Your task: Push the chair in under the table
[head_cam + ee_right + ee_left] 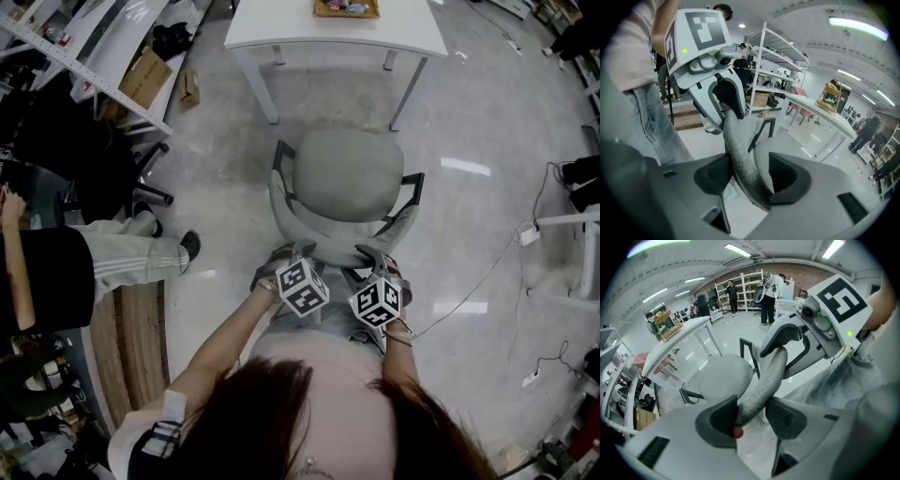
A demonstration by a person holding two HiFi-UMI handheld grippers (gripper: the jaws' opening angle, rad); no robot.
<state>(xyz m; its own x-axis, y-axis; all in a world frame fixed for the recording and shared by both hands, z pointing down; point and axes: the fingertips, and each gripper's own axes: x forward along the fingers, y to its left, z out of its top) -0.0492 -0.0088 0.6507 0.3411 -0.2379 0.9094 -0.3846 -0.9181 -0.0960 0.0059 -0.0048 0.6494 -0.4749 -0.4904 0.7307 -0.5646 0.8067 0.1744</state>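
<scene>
Clamping chair backrest, left gripper fingers; right gripper fingers loosely astride, base hidden.

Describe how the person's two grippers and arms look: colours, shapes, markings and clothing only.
The left gripper and right gripper are light grey moulded shells with dark, textured fingers. Each carries a white cube printed with black square markers, with a small green light near it. The person wears a pale pink top.
</scene>
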